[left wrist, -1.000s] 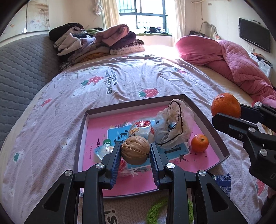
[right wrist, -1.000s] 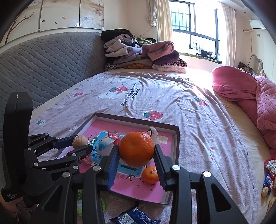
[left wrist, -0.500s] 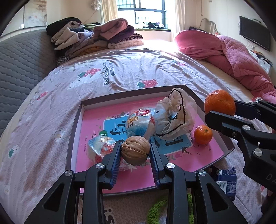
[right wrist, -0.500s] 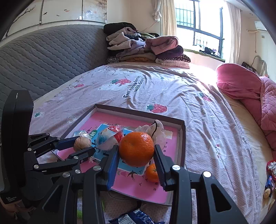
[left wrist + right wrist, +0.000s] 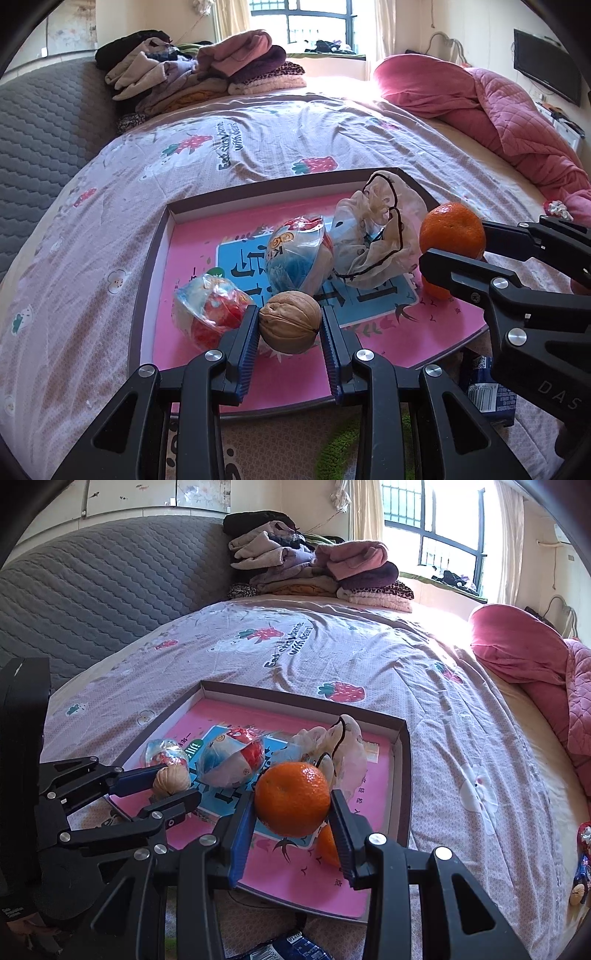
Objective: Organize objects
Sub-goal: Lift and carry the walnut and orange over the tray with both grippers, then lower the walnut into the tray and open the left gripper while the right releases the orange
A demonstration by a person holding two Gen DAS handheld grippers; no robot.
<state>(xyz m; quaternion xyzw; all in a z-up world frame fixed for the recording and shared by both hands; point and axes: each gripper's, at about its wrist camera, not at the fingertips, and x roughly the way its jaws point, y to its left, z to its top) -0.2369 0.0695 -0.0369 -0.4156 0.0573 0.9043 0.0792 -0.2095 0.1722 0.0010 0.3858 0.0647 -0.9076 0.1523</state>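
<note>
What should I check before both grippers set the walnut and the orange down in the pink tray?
1. Left gripper grip on the walnut: ok, pads clamp both sides.
2. Right gripper grip on the large orange: ok, held between the pads.
3. Bare tray floor below the walnut: ok, open pink patch at the near edge.
4. Drop spot for the orange: not ok, a small orange lies right under it.
5. Snack packets beside the walnut: cannot tell whether the left finger will brush them.
6. Grippers apart from each other: ok.
</note>
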